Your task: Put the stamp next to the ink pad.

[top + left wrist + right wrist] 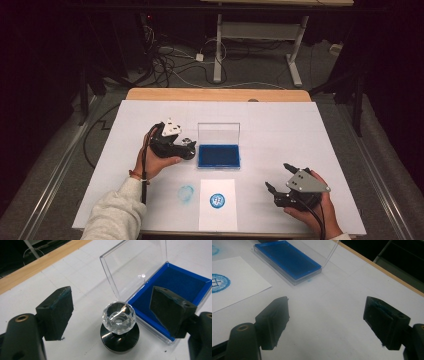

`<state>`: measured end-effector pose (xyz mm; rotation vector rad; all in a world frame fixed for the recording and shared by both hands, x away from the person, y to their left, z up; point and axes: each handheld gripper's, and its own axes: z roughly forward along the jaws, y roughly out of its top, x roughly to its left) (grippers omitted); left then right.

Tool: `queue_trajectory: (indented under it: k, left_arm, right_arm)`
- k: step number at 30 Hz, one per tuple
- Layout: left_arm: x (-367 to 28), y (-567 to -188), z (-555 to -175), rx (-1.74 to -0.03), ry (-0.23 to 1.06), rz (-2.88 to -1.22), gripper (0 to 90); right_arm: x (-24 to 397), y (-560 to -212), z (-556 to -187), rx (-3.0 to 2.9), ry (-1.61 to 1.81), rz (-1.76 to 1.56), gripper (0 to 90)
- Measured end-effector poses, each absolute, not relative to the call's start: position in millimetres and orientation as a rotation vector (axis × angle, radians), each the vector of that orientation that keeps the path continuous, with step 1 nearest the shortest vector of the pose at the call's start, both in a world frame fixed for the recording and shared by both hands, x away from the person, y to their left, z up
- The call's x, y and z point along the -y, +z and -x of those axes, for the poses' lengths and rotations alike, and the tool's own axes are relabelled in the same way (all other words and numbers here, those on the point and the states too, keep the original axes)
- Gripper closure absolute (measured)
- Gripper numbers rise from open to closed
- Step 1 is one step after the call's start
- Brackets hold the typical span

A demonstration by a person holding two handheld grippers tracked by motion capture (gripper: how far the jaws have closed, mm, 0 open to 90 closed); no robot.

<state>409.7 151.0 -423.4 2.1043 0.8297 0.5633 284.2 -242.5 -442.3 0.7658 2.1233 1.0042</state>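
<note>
Left claw (110, 312) wide open around the untouched stamp (119, 325).

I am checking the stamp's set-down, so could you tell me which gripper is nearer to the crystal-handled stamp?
The left gripper. Its open jaws flank the crystal-handled stamp, which stands beside the ink pad case. The right gripper is open too, far off near the table's front right.
</note>
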Motion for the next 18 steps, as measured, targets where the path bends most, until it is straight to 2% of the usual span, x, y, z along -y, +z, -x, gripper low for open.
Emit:
queue_trajectory:
  k: [2,18]
  left_arm:
    - [-152,-421,-408,-0.826,0.573,-2.087,15.9]
    - [-149,-407,-389,-0.758,0.604,-2.025,15.9]
  right_arm:
    - [243,-442,-284,-2.122,1.003,-0.765,21.2]
    - [242,-441,-283,-2.115,1.009,-0.761,21.2]
